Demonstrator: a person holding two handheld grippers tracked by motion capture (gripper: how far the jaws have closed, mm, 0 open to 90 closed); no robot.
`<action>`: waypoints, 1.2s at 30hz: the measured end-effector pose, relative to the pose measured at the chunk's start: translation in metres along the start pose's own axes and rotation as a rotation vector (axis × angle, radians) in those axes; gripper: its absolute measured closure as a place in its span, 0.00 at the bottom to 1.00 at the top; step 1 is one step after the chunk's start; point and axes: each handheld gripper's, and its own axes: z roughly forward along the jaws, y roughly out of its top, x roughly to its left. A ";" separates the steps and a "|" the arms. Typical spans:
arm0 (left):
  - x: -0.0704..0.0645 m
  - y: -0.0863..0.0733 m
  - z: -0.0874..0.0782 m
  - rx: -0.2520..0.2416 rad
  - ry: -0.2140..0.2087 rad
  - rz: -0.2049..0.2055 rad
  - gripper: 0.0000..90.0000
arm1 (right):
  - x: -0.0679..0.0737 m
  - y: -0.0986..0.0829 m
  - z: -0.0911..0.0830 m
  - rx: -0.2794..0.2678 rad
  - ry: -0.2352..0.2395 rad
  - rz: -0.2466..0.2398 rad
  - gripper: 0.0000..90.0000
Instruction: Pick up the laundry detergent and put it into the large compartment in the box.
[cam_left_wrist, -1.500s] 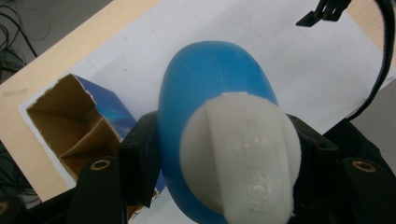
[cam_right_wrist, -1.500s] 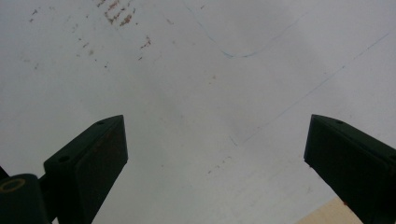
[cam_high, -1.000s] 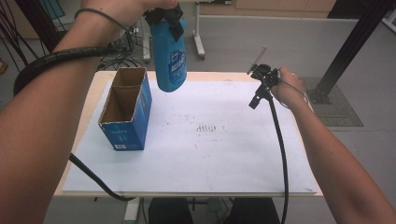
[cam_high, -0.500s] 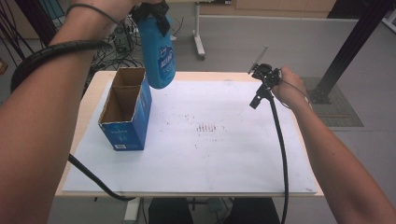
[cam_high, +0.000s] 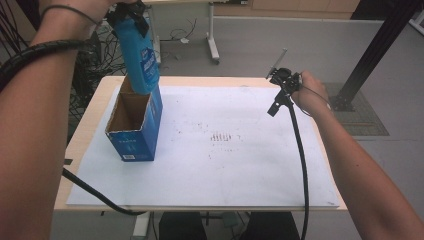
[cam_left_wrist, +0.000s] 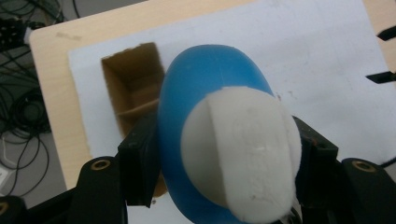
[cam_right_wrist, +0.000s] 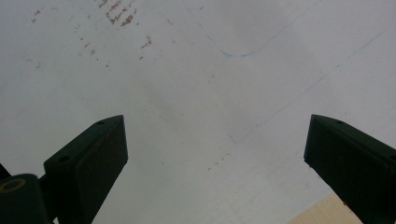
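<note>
As the high view is showing, the left gripper (cam_high: 126, 11) is clamping the blue bottle (cam_high: 141, 57) upright, base just over the open box (cam_high: 134, 125). Looking along the left gripper view, the bottle's long axis is pointing down at the box mouth (cam_left_wrist: 135, 84). Across the right gripper view, the right gripper (cam_right_wrist: 215, 154) is idling with jaws apart over white paper (cam_right_wrist: 210, 70), well away.

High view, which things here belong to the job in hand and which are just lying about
Part of the job:
- blue bottle, white cap up, clamped by the left gripper
- open blue box, the bottle's base at its mouth

Just lying about:
- stained white sheet covering the table
- right gripper, open and idle over the sheet
- cables on the floor
</note>
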 end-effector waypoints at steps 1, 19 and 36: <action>0.003 0.000 0.000 0.004 0.006 -0.004 0.42 | 0.000 0.000 0.000 -0.002 -0.002 0.000 0.07; 0.040 -0.006 0.001 0.022 0.082 -0.140 0.42 | 0.001 0.002 0.000 0.002 -0.006 -0.004 0.07; 0.049 -0.010 0.020 0.041 0.095 -0.159 0.42 | -0.001 0.000 -0.001 0.006 -0.011 0.004 0.07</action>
